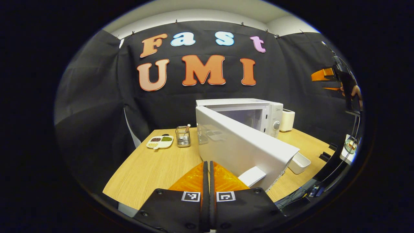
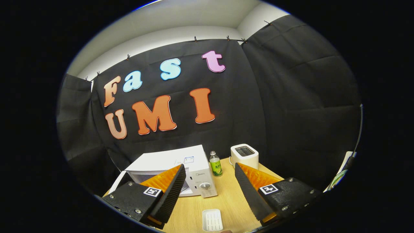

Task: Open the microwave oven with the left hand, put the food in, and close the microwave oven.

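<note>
The white microwave [image 1: 247,111] stands at the back of the wooden table [image 1: 155,168] with its door [image 1: 239,149] swung wide open toward me. My left gripper [image 1: 207,166] is shut with nothing between its fingers, just left of the door's outer edge. A white rectangular dish [image 1: 299,162] lies on the table to the right of the door. In the right gripper view the microwave [image 2: 194,171] is below and ahead, and the white dish [image 2: 212,220] lies close under my right gripper [image 2: 210,183], which is open and empty. The right gripper [image 1: 325,77], held by a hand, also hangs high at the far right.
A white toaster [image 1: 287,119] stands right of the microwave, and a small green-labelled bottle [image 2: 215,164] stands between them. A divided sauce dish [image 1: 160,141] and a glass holder with sticks [image 1: 183,136] sit at the table's back left. Black cloth walls close the booth.
</note>
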Available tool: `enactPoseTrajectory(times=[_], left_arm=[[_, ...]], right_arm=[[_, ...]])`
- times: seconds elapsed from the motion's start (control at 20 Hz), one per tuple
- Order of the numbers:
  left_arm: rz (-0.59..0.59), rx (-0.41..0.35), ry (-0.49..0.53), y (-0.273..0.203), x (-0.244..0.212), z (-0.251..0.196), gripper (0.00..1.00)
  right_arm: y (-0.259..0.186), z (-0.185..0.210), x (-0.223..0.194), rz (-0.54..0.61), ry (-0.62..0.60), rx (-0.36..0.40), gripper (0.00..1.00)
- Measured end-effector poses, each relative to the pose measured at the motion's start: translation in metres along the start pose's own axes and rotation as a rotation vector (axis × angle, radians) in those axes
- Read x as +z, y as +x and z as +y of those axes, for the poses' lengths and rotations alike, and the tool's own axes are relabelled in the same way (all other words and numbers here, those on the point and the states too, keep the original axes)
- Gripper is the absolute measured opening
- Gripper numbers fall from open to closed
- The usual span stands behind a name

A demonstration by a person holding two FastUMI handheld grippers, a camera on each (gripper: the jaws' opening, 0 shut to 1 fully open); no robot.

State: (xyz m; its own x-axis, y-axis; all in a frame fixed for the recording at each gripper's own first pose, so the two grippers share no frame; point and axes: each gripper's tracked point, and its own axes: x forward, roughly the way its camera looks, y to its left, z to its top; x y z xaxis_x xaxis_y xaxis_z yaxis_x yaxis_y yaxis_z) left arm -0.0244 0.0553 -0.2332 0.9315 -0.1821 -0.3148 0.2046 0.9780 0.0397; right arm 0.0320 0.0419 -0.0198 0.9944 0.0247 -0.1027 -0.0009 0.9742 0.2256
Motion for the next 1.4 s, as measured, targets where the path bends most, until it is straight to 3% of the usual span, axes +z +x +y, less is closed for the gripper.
enactPoseTrajectory(times=[0.65,1.0,1.05,1.4], left_arm=[[-0.022,-0.246,-0.03,0.041,0.033,-0.112,0.04],[-0.072,-0.274,-0.043,0.081,0.059,-0.13,0.01],[-0.072,-0.28,-0.04,0.087,0.059,-0.134,0.04],[-0.053,-0.295,0.017,0.131,0.06,-0.156,0.04]], right_arm=[[-0.014,-0.038,0.004,0.013,-0.012,-0.06,0.94],[-0.017,-0.061,0.001,0.035,-0.034,-0.12,0.94],[-0.017,-0.063,0.001,0.037,-0.04,-0.124,0.94],[-0.003,-0.083,0.0,0.045,-0.067,-0.165,0.95]])
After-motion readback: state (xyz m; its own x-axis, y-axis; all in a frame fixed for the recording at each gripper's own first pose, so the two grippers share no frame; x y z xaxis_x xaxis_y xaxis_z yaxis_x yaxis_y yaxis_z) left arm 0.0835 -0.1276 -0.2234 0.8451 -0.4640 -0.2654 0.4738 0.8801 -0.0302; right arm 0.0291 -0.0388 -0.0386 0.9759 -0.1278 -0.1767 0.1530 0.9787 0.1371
